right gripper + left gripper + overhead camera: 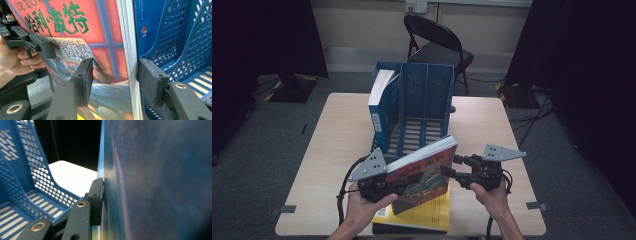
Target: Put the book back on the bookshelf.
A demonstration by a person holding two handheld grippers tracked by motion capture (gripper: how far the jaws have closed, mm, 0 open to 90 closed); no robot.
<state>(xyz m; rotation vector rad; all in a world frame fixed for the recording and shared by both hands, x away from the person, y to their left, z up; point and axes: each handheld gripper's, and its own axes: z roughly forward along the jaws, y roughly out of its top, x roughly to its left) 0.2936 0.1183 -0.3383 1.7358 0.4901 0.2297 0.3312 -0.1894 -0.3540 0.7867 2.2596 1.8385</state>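
Left gripper point(404, 181) is holding the red book point(424, 172) by its lower-left edge — in the left gripper view one black pad point(96, 200) is lying flat against the cover, so I am reading it as a clamp on the book, though the 2nd pad is hidden behind it. Right gripper point(457, 166) is at the book's right edge w/ jaws half wide: in the right gripper view one pad is standing a bit off the cover, the other is close to the page block, and I cannot tell if it is touching. So the right side is guiding, not gripping, I am judging.

Book is in the air, tilted, just in front of the blue file rack point(414, 107), over a yellow book point(427, 212) lying on the table point(337, 150). A blue book point(379, 105) is already standing in the rack's left slot.

Step in hand, as I am seeing it: putting the red book into a free slot. To do it well I am keeping the left clamp firm, bringing the book upright first, aligning the spine w/ the dividers — then sliding in slowly, so the corner is not catching a divider and pushing the rack back.
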